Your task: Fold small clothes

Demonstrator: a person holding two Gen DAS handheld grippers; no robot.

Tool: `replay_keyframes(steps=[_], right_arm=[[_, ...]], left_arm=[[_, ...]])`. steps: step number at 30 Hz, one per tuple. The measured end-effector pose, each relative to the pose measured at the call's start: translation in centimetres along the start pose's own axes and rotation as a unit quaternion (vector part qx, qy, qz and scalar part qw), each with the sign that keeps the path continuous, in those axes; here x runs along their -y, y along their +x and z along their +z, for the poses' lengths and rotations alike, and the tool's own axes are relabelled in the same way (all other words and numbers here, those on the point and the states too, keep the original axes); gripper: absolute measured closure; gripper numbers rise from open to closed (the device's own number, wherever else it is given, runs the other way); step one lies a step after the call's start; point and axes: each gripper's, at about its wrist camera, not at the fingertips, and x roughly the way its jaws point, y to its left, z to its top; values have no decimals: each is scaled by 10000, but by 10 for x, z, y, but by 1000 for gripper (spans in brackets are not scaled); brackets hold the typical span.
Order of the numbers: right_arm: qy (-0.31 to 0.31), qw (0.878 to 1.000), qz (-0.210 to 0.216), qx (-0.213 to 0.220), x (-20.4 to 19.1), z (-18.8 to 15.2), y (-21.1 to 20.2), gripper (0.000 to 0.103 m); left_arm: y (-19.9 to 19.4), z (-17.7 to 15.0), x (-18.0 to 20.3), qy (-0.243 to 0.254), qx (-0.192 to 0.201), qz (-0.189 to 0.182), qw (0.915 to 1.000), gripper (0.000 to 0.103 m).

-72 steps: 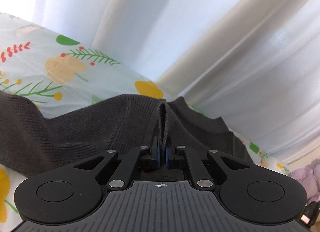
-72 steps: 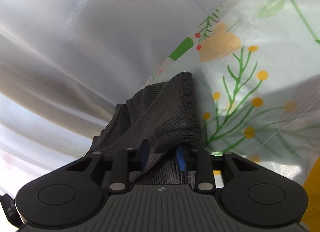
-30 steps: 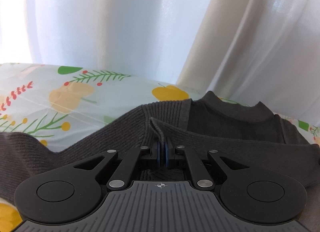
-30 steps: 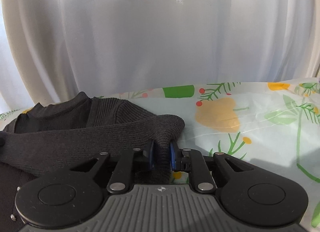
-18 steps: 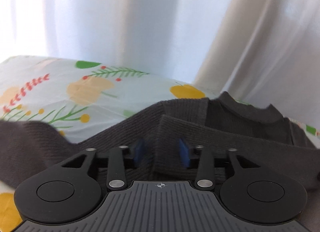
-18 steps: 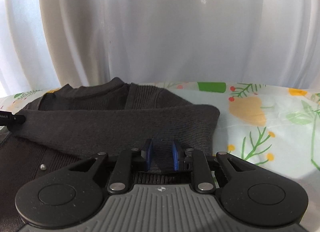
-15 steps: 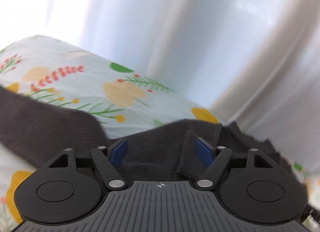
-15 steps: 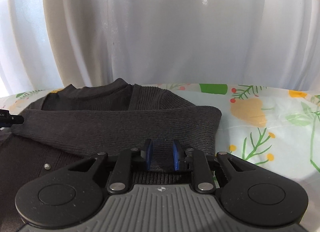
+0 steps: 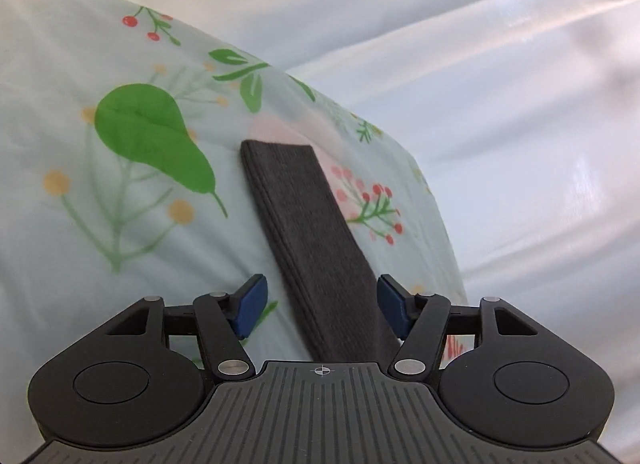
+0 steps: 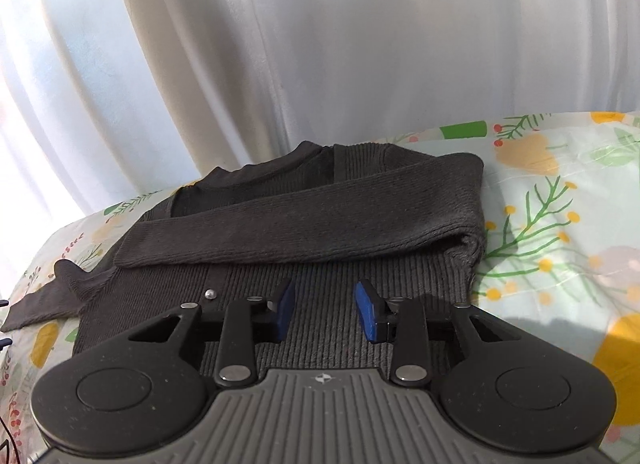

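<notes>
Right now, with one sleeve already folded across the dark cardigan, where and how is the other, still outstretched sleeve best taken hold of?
Probably at the cuff end of the outstretched sleeve, pinching across its narrow width from above. It lies flat and straight on the floral cloth, and the left gripper already straddles it, open, its jaws having just been closing. Gripping near the cuff should let the whole length swing over the cardigan.

**Hidden and cut-off portions, both wrist views**

From my left wrist view, the dark sleeve [image 9: 308, 232] runs under the gripper housing, so I cannot see where it joins the garment. The floral cloth [image 9: 80, 224] is motion-blurred. From my right wrist view, the cardigan [image 10: 320, 224] has its lower hem covered by the housing; its far sleeve tip [image 10: 28, 306] reaches the frame's left edge.
</notes>
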Motion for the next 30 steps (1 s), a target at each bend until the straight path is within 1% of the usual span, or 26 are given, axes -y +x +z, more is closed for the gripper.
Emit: replay_keyframes(steps=[2,5,6,7,8,9,11,13,15,17,18,19,20,21,22,24,25,26,27,28,30], right_arm=[[-43,10000,9,16,-6,2,0,69],[-97,9999,8,50,-12,4,-3,69],[-102,9999,3,56,-13,4,-3,69],[-108,9999,-8,58,-14,3,-3,69],[-108,9999,-25,57,-15,3,-3,69],[-102,9999,-36,56,-16,1,-3,69],[-95,9999,-45,35,-16,0,-3,69],[-105,9999,-66,39,-15,-1,-3,69],[-124,9998,-106,70,-14,-2,-5,69],[-103,9998,-116,93,-13,-1,-6,69],[-84,9998,-113,105,-12,-1,-7,69],[-76,9998,-110,126,-11,-1,-8,69],[-78,9998,-105,157,-11,-1,-10,69],[-83,9997,-98,189,-12,0,-10,69],[-64,9997,-91,214,-12,0,-11,69],[-7,9997,-14,227,-12,1,-12,69],[-2,9997,31,226,-13,1,-12,69],[-14,9997,81,227,-15,2,-12,69],[-31,9996,139,226,-17,2,-11,69],[-34,9995,211,218,-18,3,-11,69],[37,9990,417,149,-19,5,-7,69]], left_arm=[[6,9,-7,-299,70,-118,9995,42],[16,21,-19,-809,56,-229,9964,56],[20,24,-23,-992,36,-253,9947,65],[23,26,-27,-1131,-22,-249,9933,77],[26,28,-29,-1217,-84,-227,9923,83],[29,29,-33,-1286,-132,-184,9914,94],[30,29,-39,-1416,-161,-265,9894,93],[27,27,-36,-1320,-152,-246,9908,94],[20,21,-24,-972,-101,-455,9942,94],[10,8,3,-382,-162,-903,9950,94],[4,-4,19,-22,-301,-1239,9918,94],[0,-19,36,343,-527,-1537,9861,94],[-6,-36,55,696,-732,-1816,9782,94],[-14,-58,73,1026,-952,-2126,9671,94],[-22,-82,90,1344,-1215,-2461,9522,94],[-40,-136,122,1934,-1741,-3028,9168,93],[-47,-163,133,2142,-2013,-3199,9007,82],[-51,-188,140,2241,-2292,-3275,8888,70],[-52,-211,142,2244,-2593,-3284,8801,42],[-52,-229,139,2188,-2782,-3226,8779,38],[-51,-254,127,2096,-2962,-2921,8849,39]])
